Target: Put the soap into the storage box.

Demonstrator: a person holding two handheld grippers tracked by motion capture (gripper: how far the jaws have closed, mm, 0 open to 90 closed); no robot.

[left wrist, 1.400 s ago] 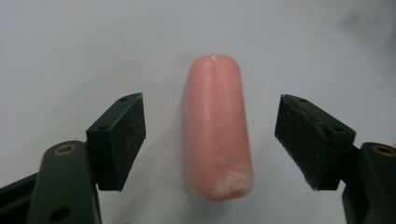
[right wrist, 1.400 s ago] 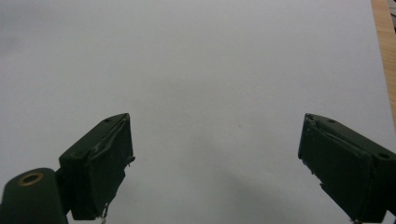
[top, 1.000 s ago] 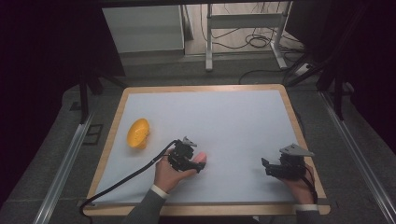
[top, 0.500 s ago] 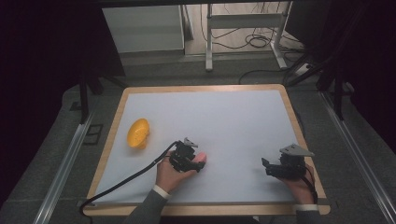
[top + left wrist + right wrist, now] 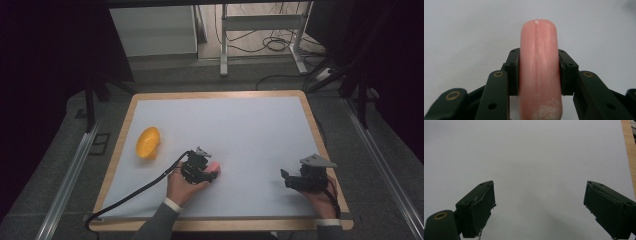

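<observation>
The left hand-held gripper (image 5: pixel 212 172) sits near-centre, jaws clamped on a pink cylinder (image 5: pixel 539 70); the right hand-held gripper (image 5: pixel 286 178), near right, gapes wide.

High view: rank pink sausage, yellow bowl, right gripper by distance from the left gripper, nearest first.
1. Pink sausage: clamped in the left gripper, near the table's front middle.
2. Yellow bowl: to its left and a little farther back, near the table's left edge.
3. Right gripper: far across on the right, jaws open, near the front right corner.
</observation>
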